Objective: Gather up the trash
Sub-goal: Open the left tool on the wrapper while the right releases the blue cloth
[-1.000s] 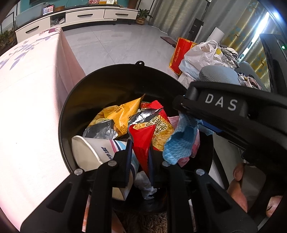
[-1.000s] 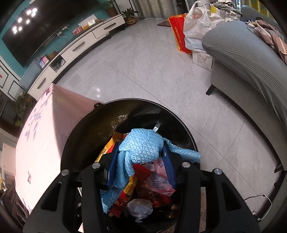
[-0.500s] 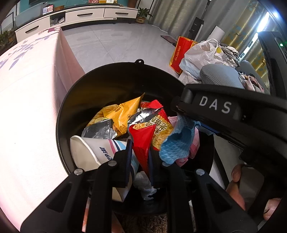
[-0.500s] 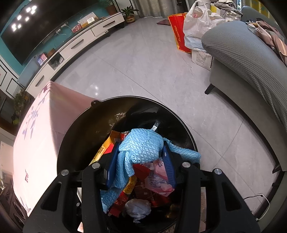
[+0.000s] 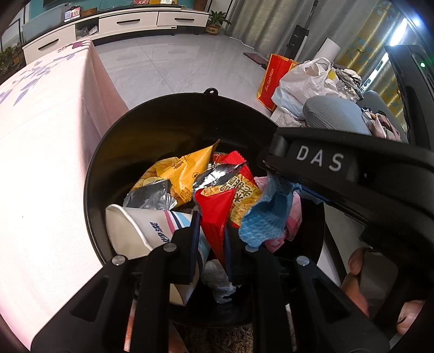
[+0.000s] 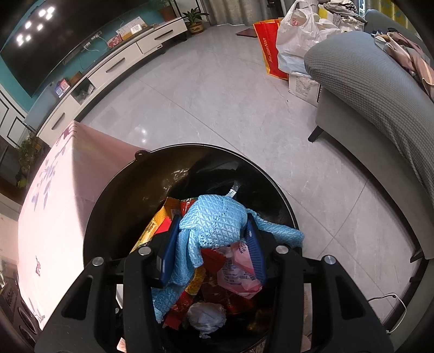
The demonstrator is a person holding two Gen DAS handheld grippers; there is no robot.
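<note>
A round black trash bin (image 5: pixel 173 114) stands on the floor, also in the right wrist view (image 6: pixel 122 195), holding snack wrappers, a white paper cup (image 5: pixel 135 230) and crumpled tissue. My left gripper (image 5: pixel 211 241) is shut on a red snack wrapper (image 5: pixel 217 211) over the bin. My right gripper (image 6: pixel 211 252) is shut on a light blue cloth (image 6: pixel 214 222) over the bin's right side; the cloth also shows in the left wrist view (image 5: pixel 263 217), hanging below the right gripper's black body (image 5: pixel 339 173).
A table with a pink floral cloth (image 5: pixel 40 135) stands against the bin's left side. A grey sofa (image 6: pixel 379 95) is on the right, with bags (image 6: pixel 295 38) behind it. A white TV cabinet (image 5: pixel 122 21) lines the far wall.
Both grippers hold their items as before. Both views have shifted slightly over the bin, which sits a little lower in the left wrist view.
</note>
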